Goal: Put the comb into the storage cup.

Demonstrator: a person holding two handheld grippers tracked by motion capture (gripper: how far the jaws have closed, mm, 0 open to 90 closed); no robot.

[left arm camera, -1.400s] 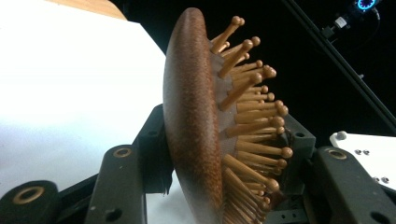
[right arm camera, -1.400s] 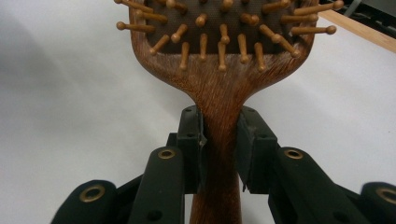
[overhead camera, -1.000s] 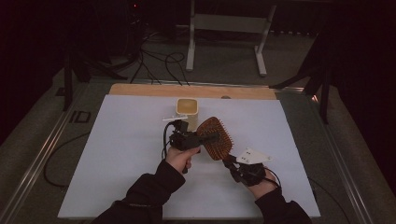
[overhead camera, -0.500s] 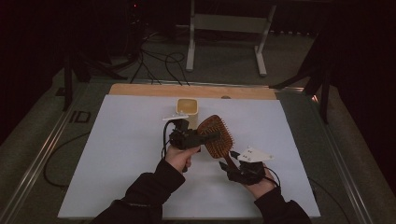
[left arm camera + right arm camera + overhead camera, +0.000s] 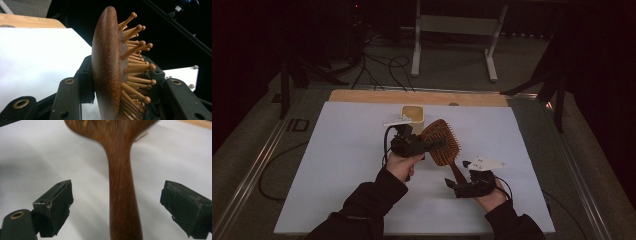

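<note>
Counting one hairbrush [image 5: 442,141], two tools, one cup [image 5: 414,116]

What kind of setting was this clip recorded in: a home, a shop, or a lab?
Most likely a lab or recording studio, not a home. The table is covered with a plain white sheet, loose cables trail over the dark floor behind it, and a bare metal stand sits there too. The surroundings are kept dark.

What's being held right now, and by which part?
The left gripper clamps the wooden hairbrush across its head. The right gripper has just opened; the handle sits between its jaws, untouched.
</note>
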